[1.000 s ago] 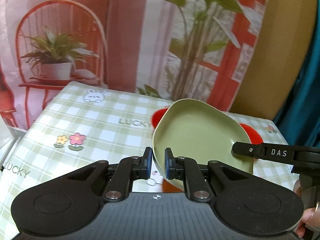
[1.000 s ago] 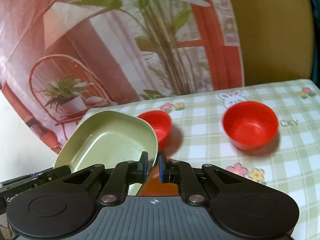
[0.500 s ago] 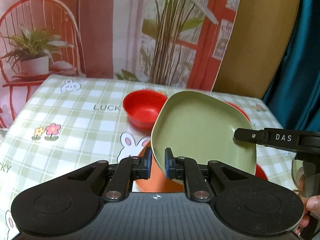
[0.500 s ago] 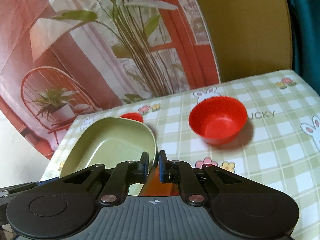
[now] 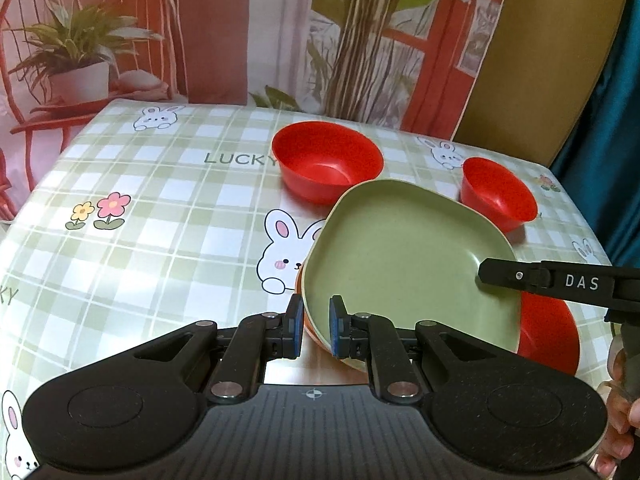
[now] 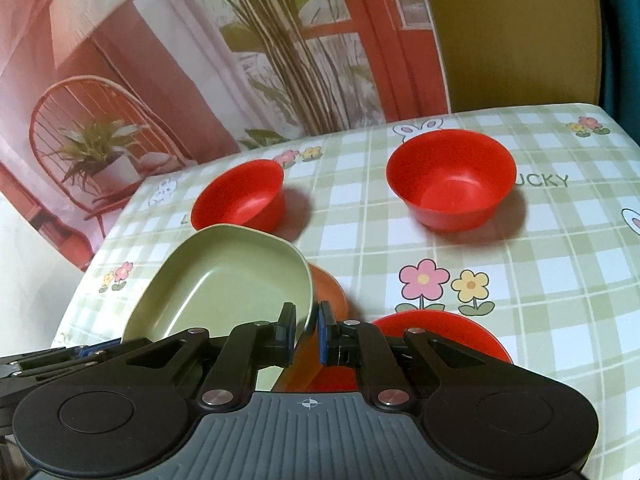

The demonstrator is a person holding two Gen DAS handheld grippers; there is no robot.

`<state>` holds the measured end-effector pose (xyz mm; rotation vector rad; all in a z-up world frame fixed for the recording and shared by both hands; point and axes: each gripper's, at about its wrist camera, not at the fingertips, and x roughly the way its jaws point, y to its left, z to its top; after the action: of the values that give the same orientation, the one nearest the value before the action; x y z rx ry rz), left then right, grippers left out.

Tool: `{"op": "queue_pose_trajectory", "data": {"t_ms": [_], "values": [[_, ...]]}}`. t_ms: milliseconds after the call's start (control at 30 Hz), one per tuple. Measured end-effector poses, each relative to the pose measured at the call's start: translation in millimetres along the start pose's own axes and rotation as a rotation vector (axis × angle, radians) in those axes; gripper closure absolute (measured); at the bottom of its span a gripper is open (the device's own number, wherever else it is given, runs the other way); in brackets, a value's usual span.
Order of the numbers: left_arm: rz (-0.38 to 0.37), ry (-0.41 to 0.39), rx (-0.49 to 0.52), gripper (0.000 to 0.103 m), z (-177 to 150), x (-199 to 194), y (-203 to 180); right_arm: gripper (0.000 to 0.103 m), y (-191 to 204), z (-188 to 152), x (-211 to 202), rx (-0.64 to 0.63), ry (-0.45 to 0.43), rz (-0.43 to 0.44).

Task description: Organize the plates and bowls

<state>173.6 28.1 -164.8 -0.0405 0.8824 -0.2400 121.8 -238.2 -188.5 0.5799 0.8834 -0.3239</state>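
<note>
A green squarish plate [image 5: 404,264] is held by both grippers, tilted a little above the table. My left gripper [image 5: 315,326] is shut on its near-left rim. My right gripper [image 6: 305,334] is shut on its opposite rim; the plate shows in the right wrist view [image 6: 224,284]. An orange plate [image 6: 326,292] lies under it. A red plate or bowl [image 5: 548,332] sits beside that, also in the right wrist view [image 6: 440,326]. Two red bowls stand further back: a larger one [image 5: 326,160] and a smaller one [image 5: 498,194].
The table has a green checked cloth [image 5: 160,216] with rabbits and flowers. A printed backdrop [image 5: 280,28] hangs behind the far edge. A teal curtain [image 5: 612,128] is at the right. The table's left edge [image 6: 100,248] drops off near the plate.
Both grippers have lowered the green plate toward the table and tipped forward. More of the table and both red bowls now show. The grip on the plate is unchanged.
</note>
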Motion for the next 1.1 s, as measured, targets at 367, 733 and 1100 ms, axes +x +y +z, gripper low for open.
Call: {"op": "queue_pose_trajectory", "data": {"t_ms": [367,733,1100], "values": [[0.024,-0.009,0.045,0.089,11,28,2,0.092,-2,0,16,-0.012,0.029,-0.018],[0.019,-0.001,0.065,0.089,9,38,4,0.092,-2,0,24,-0.021,0.042,-0.035],[0.019,0.007,0.058,0.089,3,41,7,0.088,-5,3,22,-0.021,0.027,-0.047]]}}
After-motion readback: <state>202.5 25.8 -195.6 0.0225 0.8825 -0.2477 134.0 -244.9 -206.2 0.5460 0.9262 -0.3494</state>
